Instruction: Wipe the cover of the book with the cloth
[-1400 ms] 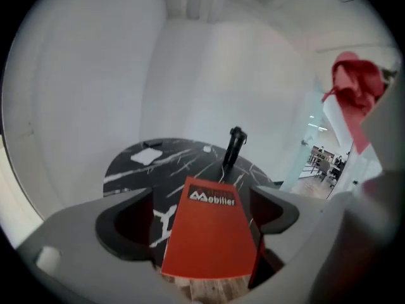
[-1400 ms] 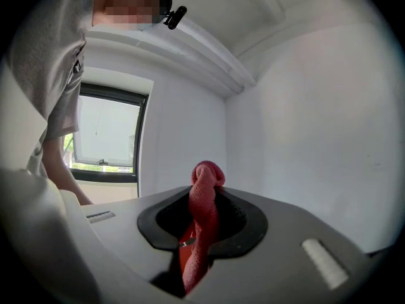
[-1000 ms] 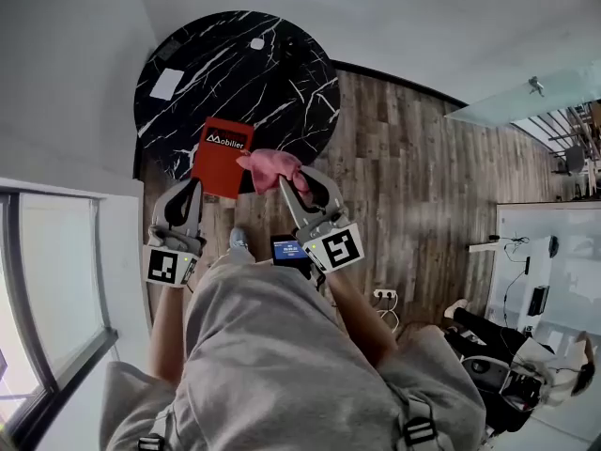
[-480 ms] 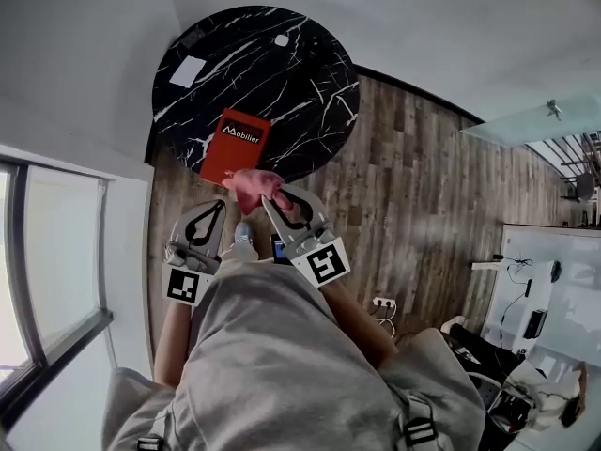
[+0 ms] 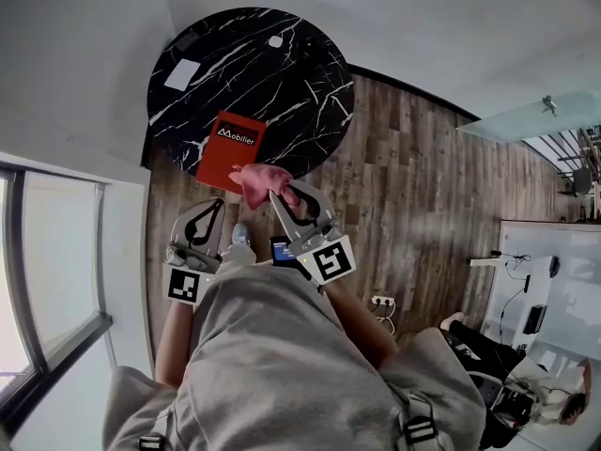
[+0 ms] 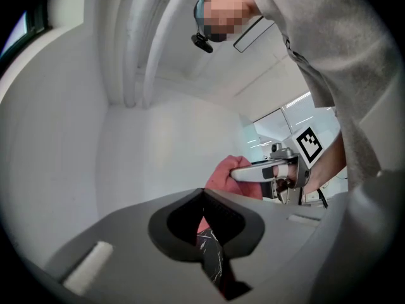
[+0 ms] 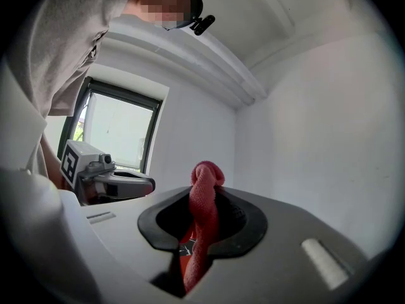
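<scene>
The red book (image 5: 229, 145) lies on the near edge of the round black marble table (image 5: 282, 92). A pink cloth (image 5: 262, 182) hangs bunched over the book's near right corner, and my right gripper (image 5: 281, 195) is shut on it. In the right gripper view the cloth (image 7: 204, 208) runs up between the jaws, with a strip of the red book (image 7: 185, 249) showing below. My left gripper (image 5: 217, 205) is shut with nothing in it, just short of the book's near edge. In the left gripper view its jaws (image 6: 204, 215) meet, with the cloth (image 6: 224, 173) beyond them.
A white card (image 5: 182, 74) and a small white object (image 5: 274, 41) lie on the far part of the table. A window (image 5: 52, 271) fills the left wall. Wooden floor (image 5: 413, 195) lies to the right. A small device with a blue screen (image 5: 283, 250) is at my waist.
Over the last second both grippers have drawn back from the book toward my body. The cloth has slid from the book's right side to its near corner. The left gripper has stayed shut.
</scene>
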A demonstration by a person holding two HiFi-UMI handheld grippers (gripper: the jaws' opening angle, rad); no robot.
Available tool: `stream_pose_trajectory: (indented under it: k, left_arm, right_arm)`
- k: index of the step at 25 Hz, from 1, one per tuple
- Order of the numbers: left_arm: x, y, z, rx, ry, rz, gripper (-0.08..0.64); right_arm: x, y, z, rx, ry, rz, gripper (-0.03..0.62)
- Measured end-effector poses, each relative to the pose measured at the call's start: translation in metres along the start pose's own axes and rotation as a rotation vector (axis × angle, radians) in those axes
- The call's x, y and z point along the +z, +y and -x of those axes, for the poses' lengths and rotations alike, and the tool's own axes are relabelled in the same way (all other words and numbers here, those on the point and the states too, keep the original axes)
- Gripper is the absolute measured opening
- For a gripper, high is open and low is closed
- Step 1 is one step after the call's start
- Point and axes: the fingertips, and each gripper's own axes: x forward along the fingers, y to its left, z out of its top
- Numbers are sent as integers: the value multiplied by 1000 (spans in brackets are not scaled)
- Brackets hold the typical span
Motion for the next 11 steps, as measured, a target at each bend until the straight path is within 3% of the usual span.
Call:
stream_pose_trajectory:
  k: [11]
  left_arm:
    - [-2, 4, -2, -5, 0, -9, -3]
  right_arm:
    - [4, -2, -2, -13, -3, 2, 84]
